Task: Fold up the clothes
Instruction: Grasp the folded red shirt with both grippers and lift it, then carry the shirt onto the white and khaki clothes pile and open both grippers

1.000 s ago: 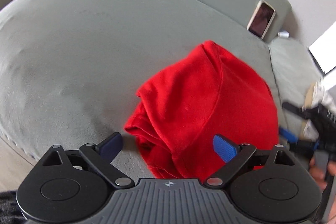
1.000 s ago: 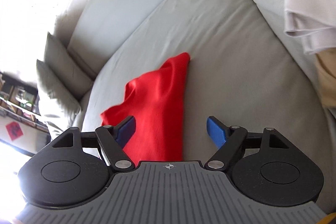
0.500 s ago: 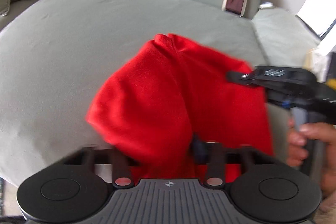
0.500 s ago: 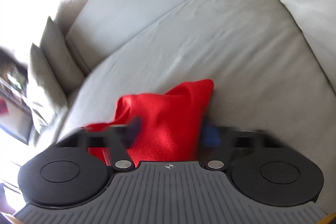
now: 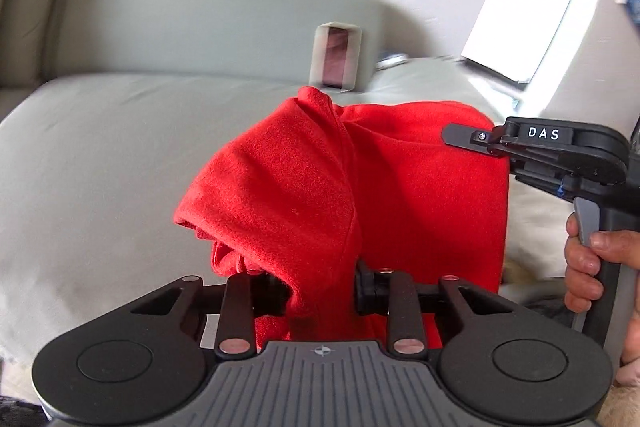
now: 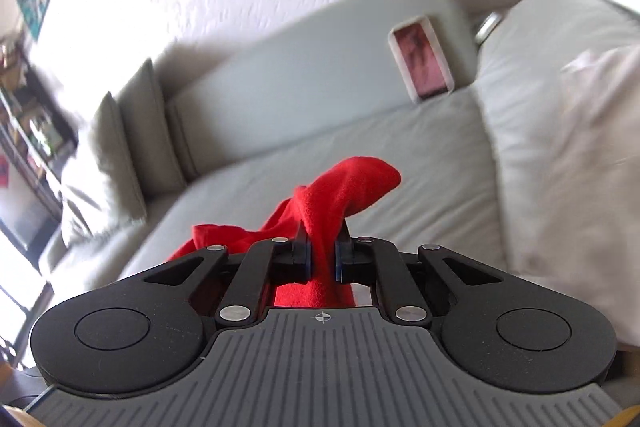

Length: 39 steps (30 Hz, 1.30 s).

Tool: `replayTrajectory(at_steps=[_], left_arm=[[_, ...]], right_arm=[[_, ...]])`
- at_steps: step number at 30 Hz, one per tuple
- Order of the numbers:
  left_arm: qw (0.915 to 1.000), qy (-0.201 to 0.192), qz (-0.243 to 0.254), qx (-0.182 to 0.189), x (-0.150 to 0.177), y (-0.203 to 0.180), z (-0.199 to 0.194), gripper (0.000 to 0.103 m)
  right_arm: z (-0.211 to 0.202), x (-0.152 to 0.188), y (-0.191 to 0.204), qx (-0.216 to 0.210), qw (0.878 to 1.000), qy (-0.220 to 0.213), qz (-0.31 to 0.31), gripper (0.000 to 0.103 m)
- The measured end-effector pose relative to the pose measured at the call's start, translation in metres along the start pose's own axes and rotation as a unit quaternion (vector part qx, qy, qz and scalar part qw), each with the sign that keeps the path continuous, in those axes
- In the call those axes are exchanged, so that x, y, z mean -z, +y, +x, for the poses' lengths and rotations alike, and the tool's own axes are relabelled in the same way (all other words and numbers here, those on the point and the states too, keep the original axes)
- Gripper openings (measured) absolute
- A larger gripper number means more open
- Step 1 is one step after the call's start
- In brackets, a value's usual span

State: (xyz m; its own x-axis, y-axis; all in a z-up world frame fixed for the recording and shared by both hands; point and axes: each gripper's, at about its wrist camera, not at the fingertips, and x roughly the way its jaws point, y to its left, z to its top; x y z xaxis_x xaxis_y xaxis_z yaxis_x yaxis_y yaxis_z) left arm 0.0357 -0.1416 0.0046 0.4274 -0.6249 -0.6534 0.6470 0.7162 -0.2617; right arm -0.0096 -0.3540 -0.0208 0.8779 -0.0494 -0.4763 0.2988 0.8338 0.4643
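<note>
Above grey sofa (image 5: 100, 167): both jaws closing, pinching red garment (image 5: 320, 187), apparently lifted.

home living room: grey sofa (image 5: 120, 131), cushions (image 6: 132, 131)

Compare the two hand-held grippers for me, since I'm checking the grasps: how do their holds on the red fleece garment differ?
The left hand-held gripper has a thick bunch of the red fleece garment between its jaws, which stand fairly wide; the right hand-held gripper pinches a thin fold, jaws nearly together. The left's blue pads are buried in cloth; the right's pads show. Both are closing on the same garment.
</note>
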Motion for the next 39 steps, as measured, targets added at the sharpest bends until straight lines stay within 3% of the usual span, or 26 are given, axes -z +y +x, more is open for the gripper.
replayTrajectory(at_steps=[4, 8, 15, 18, 20, 21, 22, 23, 25, 26, 27, 29, 31, 33, 39], left_arm=[[0.9978, 0.009, 0.012, 0.065, -0.012, -0.040, 0.001, 0.028], [0.9929, 0.012, 0.034, 0.113, -0.026, -0.088, 0.027, 0.028], [0.9852, -0.003, 0.037, 0.168, -0.062, -0.156, 0.092, 0.028], [0.9854, -0.012, 0.022, 0.168, -0.076, -0.171, 0.126, 0.028], [0.9883, -0.001, 0.021, 0.151, -0.078, -0.173, 0.158, 0.040], [0.9915, 0.020, 0.021, 0.127, -0.076, -0.172, 0.179, 0.051], [0.9936, 0.056, 0.021, 0.096, -0.075, -0.171, 0.202, 0.056], [0.9939, 0.083, 0.019, 0.070, -0.072, -0.169, 0.217, 0.059], [0.9944, 0.078, 0.010, 0.070, -0.065, -0.161, 0.213, 0.063], [0.9948, 0.074, 0.009, 0.069, -0.061, -0.158, 0.209, 0.063], [0.9955, 0.064, 0.026, 0.065, -0.060, -0.159, 0.199, 0.065], [0.9964, 0.050, 0.059, 0.035, -0.058, -0.162, 0.179, 0.068], [0.9957, 0.044, 0.081, -0.002, -0.057, -0.163, 0.158, 0.075], [0.9953, 0.044, 0.083, -0.022, -0.059, -0.161, 0.140, 0.076], [0.9954, 0.017, 0.094, 0.008, -0.046, -0.150, 0.060, 0.094]], right_arm=[[-0.062, -0.026, -0.022, 0.026, 0.999, -0.031, 0.015, 0.010], [-0.108, -0.051, -0.053, 0.078, 0.995, -0.056, 0.014, 0.010], [-0.146, -0.100, -0.116, 0.163, 0.979, -0.121, 0.005, 0.010], [-0.146, -0.125, -0.140, 0.170, 0.975, -0.145, 0.003, 0.010], [-0.131, -0.136, -0.159, 0.182, 0.973, -0.140, 0.008, 0.011], [-0.121, -0.140, -0.170, 0.193, 0.972, -0.132, 0.011, 0.011], [-0.105, -0.141, -0.186, 0.216, 0.970, -0.113, 0.011, 0.018], [-0.089, -0.140, -0.202, 0.245, 0.966, -0.078, 0.020, 0.036], [-0.066, -0.132, -0.233, 0.295, 0.954, 0.001, 0.058, 0.043], [-0.066, -0.126, -0.242, 0.298, 0.952, 0.013, 0.074, 0.045], [-0.075, -0.119, -0.244, 0.283, 0.955, -0.003, 0.082, 0.048], [-0.097, -0.109, -0.241, 0.277, 0.956, -0.034, 0.086, 0.065], [-0.118, -0.105, -0.226, 0.281, 0.955, -0.046, 0.080, 0.067], [-0.138, -0.102, -0.208, 0.254, 0.962, -0.055, 0.081, 0.072], [-0.183, -0.098, -0.127, 0.140, 0.987, -0.042, 0.072, 0.074]])
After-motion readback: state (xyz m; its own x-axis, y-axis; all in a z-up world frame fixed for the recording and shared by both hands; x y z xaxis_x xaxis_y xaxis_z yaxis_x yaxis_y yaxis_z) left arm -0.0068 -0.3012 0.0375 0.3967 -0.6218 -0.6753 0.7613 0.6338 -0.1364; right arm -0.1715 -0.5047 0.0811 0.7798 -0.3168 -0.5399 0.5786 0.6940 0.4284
